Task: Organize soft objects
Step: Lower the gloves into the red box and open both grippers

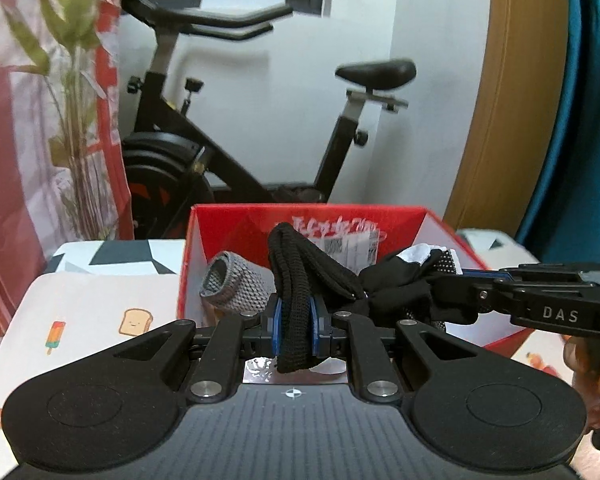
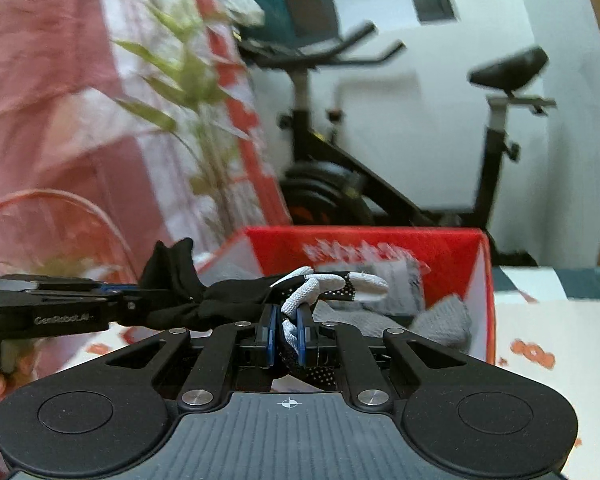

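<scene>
A black glove [image 1: 396, 284] with white fingertips [image 2: 364, 280] and a dotted palm is stretched between both grippers, just in front of and above an open red box [image 1: 308, 213]. My left gripper [image 1: 296, 322] is shut on the glove's ribbed black cuff [image 1: 290, 268]. My right gripper [image 2: 288, 334] is shut on the white-fingered end. In the left wrist view the right gripper [image 1: 452, 286] comes in from the right. Across from it, in the right wrist view, the left gripper [image 2: 140, 296] comes in from the left. A grey knit piece [image 1: 236, 284] lies inside the box [image 2: 485, 280].
The box stands on a bed sheet [image 1: 100, 320] printed with toast and ice lollies. A black exercise bike [image 1: 220, 152] is behind it by the white wall. A pink and red curtain [image 1: 28, 120] with a bamboo print hangs on the left. A wooden panel [image 1: 500, 120] stands on the right.
</scene>
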A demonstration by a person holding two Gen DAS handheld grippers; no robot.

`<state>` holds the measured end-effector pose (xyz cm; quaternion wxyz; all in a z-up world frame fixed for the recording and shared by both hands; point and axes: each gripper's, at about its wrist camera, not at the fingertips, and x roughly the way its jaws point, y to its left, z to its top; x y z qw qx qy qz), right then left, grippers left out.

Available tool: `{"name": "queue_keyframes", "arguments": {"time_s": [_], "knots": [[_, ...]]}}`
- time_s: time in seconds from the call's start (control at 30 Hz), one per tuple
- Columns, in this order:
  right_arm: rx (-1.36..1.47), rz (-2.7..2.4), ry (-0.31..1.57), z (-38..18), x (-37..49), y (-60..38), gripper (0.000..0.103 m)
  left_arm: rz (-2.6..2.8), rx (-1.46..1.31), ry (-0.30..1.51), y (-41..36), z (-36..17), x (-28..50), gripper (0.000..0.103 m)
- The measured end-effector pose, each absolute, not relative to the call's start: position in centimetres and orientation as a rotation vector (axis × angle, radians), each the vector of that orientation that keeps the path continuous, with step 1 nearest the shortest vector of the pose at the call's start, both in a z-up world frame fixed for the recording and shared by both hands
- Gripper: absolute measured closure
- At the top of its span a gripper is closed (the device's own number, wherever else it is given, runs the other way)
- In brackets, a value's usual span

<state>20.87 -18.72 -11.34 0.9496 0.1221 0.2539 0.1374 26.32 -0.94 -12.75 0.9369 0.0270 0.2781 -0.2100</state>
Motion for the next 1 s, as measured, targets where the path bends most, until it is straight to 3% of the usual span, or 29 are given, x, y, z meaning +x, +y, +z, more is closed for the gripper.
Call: {"name": "queue_keyframes", "arguments": {"time_s": [0.33, 0.4, 0.47, 0.53, 0.63, 0.73, 0.8, 0.93, 1.0], "knots": [[0.241, 0.194, 0.609, -14.4, 23.3, -18.2, 0.093, -0.437, 0.148, 0.634, -1.7, -15.2, 29.2, 0.083], [0.25, 0.181, 0.62, -14.7, 23.5, -18.3, 0.093, -0.434, 0.161, 0.631, -1.6, -15.4, 29.2, 0.078], [0.253, 0.16, 0.625, -14.9, 23.4, -18.5, 0.093, -0.417, 0.145, 0.635, -1.3, -15.4, 29.2, 0.059], [0.261, 0.148, 0.62, -15.1, 23.1, -18.6, 0.092, -0.394, 0.118, 0.632, -0.9, -15.5, 29.0, 0.048], [0.281, 0.121, 0.627, -15.5, 22.4, -18.9, 0.084, -0.381, 0.121, 0.613, -1.0, -15.1, 28.3, 0.048], [0.24, 0.069, 0.581, -14.9, 20.9, -18.8, 0.08, -0.367, 0.132, 0.6, -1.1, -14.2, 27.4, 0.039], [0.22, 0.057, 0.553, -14.1, 19.8, -18.7, 0.072, -0.361, 0.13, 0.582, -1.1, -13.4, 26.4, 0.031], [0.192, 0.037, 0.512, -12.7, 17.6, -18.5, 0.041, -0.329, 0.118, 0.54, -1.0, -11.8, 24.4, 0.008], [0.18, 0.029, 0.494, -11.9, 16.5, -18.3, 0.03, -0.315, 0.12, 0.524, -1.0, -11.2, 23.2, 0.006]]}}
